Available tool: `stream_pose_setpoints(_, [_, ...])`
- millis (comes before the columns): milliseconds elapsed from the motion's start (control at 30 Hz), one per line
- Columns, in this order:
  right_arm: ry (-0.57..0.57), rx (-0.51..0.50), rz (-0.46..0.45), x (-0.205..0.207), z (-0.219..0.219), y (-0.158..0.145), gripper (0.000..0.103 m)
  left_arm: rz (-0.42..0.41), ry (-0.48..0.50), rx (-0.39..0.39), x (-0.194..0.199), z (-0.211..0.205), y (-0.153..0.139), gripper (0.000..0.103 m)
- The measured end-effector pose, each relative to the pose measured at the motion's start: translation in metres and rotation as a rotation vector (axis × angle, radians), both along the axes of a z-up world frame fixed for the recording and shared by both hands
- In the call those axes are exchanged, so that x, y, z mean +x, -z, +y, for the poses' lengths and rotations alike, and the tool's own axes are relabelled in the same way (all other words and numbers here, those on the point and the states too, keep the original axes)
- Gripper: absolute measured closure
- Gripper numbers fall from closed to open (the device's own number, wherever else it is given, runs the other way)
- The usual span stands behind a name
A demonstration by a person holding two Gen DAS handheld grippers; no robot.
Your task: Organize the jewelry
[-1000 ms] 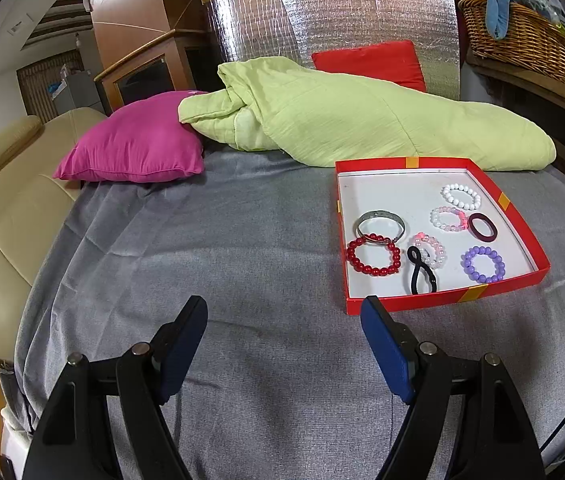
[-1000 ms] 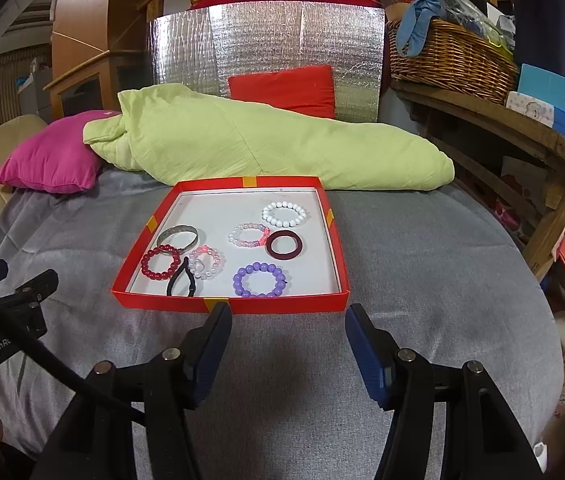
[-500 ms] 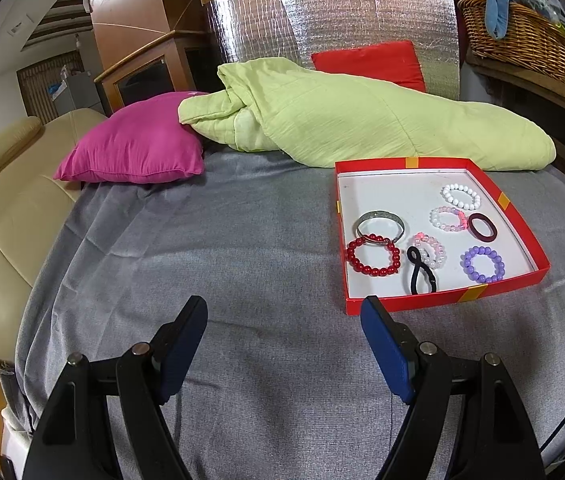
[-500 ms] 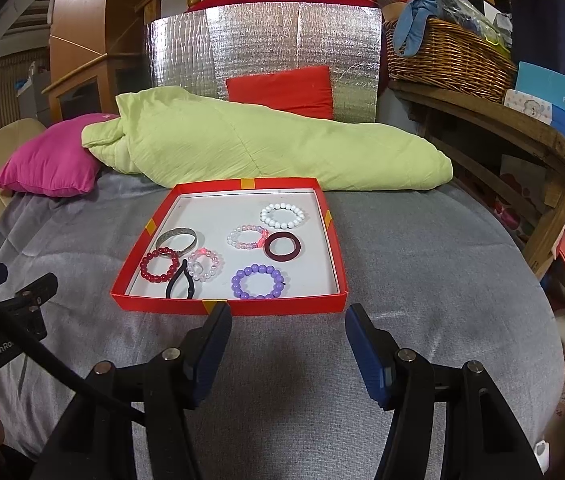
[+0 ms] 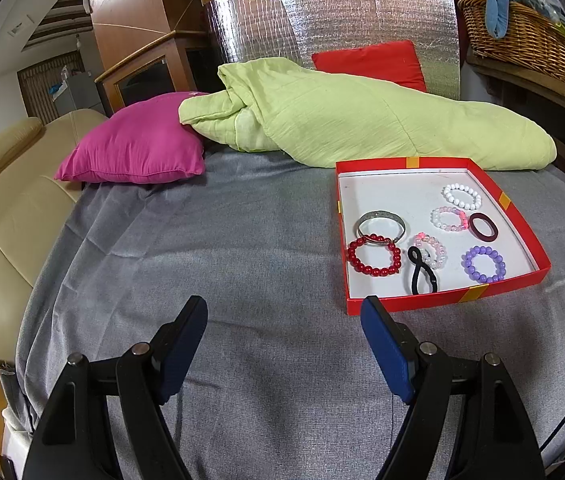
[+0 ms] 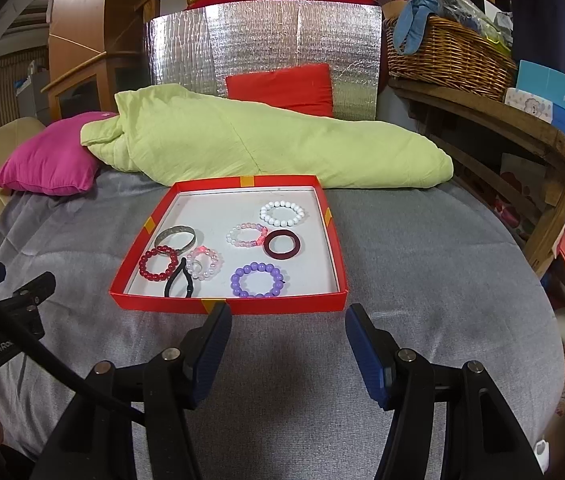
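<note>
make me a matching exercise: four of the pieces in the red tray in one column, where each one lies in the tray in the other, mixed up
Places are as the right wrist view shows them.

Things
1. white bead bracelet
2. purple bead bracelet
3. silver bangle
4. black hair tie

Places
A. near edge, left of the middle
B. far right, farthest from the camera
C. left side, behind the red bead bracelet
D. near edge, right of the middle

Pairs: 1-B, 2-D, 3-C, 4-A
</note>
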State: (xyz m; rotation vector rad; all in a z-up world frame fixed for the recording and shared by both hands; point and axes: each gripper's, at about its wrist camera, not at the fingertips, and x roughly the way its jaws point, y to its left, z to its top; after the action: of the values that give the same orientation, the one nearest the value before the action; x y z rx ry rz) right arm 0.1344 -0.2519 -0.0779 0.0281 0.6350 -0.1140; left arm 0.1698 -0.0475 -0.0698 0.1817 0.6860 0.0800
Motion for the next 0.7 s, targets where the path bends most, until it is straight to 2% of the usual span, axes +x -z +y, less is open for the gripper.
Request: stream_pose_setpoints(700, [0.015, 0.007, -0.005, -0.0003, -0.0051, -0.0012, 0.04, -0.006, 0.005, 0.013, -0.0005, -0.0039, 0.0003, 0.023])
